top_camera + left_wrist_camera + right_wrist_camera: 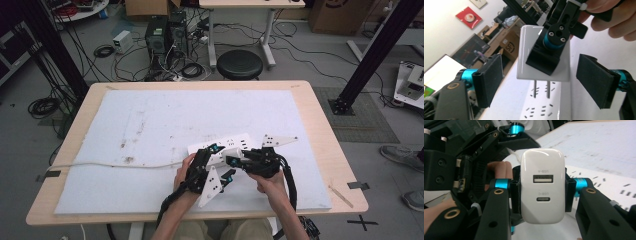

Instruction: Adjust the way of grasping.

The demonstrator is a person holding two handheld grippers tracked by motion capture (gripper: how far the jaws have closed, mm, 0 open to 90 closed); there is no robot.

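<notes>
Two hand-held grippers work at the near middle of the table, over a white foam mat. Right gripper is clenched on a white plastic USB wall charger, pads pressing its two narrow sides, port face toward the camera. Left gripper stands released, its black padded jaws spread wide to either side of the charger and touching nothing.

Charger position: held upright directly above a white plastic power strip lying on the mat, its two metal prongs meeting a socket; whether they have entered the slots or are leaving them cannot be told.

Step in hand, by judgement: seating the charger in the strip. Next move calls for keeping the prongs square to the slots and pressing straight down, the free gripper bracing the strip against sliding.

Farther left, the strip's pale cord trails across the mat to the table edge.

Containers: none on the table.
</notes>
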